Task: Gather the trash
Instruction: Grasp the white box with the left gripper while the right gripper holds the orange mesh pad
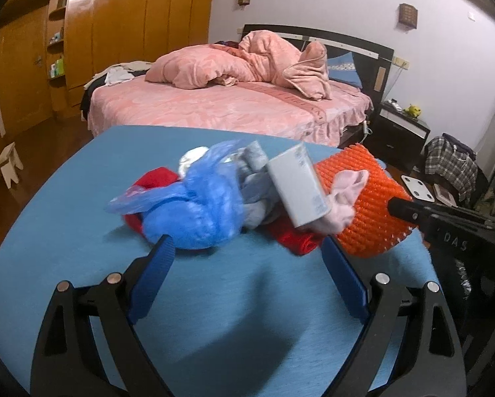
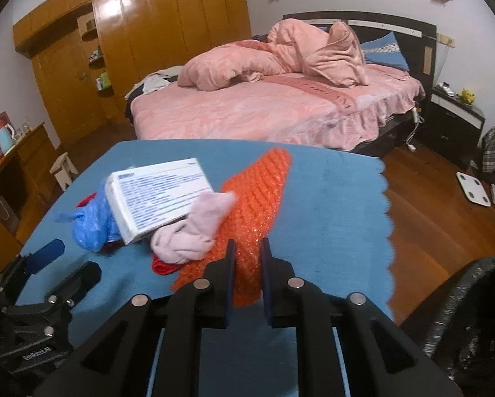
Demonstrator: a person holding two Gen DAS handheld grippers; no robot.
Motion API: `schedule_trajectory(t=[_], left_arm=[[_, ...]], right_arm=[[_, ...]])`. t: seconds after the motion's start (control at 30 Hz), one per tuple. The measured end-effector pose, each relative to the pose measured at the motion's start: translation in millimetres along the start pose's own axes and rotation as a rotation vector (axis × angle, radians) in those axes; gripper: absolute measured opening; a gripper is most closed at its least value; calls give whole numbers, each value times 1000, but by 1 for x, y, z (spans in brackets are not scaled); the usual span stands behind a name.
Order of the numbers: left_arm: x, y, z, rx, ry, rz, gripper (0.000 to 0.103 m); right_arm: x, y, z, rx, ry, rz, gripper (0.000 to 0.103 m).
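Trash still sits piled on the blue table (image 2: 330, 198): a blue bag (image 1: 194, 211), a box (image 2: 161, 198), pink cloth (image 2: 194, 231). The right gripper (image 2: 247, 248) pinches orange bubble wrap (image 2: 257, 192) beside the box; the left gripper (image 1: 247, 248) gapes empty before the bag.

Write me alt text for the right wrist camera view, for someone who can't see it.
The right gripper is shut on the near end of an orange bubble-wrap sheet on a blue-covered table. Left of it lie a white printed box, a pink sock and a crumpled blue plastic bag; a pink bed stands behind.
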State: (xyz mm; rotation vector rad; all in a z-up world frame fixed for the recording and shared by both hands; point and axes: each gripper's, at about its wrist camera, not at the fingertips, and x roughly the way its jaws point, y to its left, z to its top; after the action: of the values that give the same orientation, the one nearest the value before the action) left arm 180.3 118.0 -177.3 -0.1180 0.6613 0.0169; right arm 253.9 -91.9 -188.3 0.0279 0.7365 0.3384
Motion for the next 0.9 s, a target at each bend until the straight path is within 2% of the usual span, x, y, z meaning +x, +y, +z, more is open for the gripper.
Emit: schedule_trajectory(t=[0.17, 0.47, 0.6, 0.77, 0.87, 0.9], left_arm=[[3, -10, 3, 11, -4, -17, 85], [16, -28, 16, 12, -13, -54, 80], [28, -34, 25, 14, -10, -62, 72], [44, -37, 28, 11, 17, -66, 68], [52, -39, 25, 14, 42, -77, 55], [54, -39, 25, 15, 48, -82, 45]], right_arm=[[-5, -14, 2, 28, -18, -25, 14], [0, -24, -1, 45, 2, -45, 14], [-2, -26, 0, 44, -5, -41, 14], [-2, -26, -2, 48, -1, -34, 14], [-3, -24, -2, 46, 2, -26, 14], [-3, -25, -2, 46, 1, -24, 14]])
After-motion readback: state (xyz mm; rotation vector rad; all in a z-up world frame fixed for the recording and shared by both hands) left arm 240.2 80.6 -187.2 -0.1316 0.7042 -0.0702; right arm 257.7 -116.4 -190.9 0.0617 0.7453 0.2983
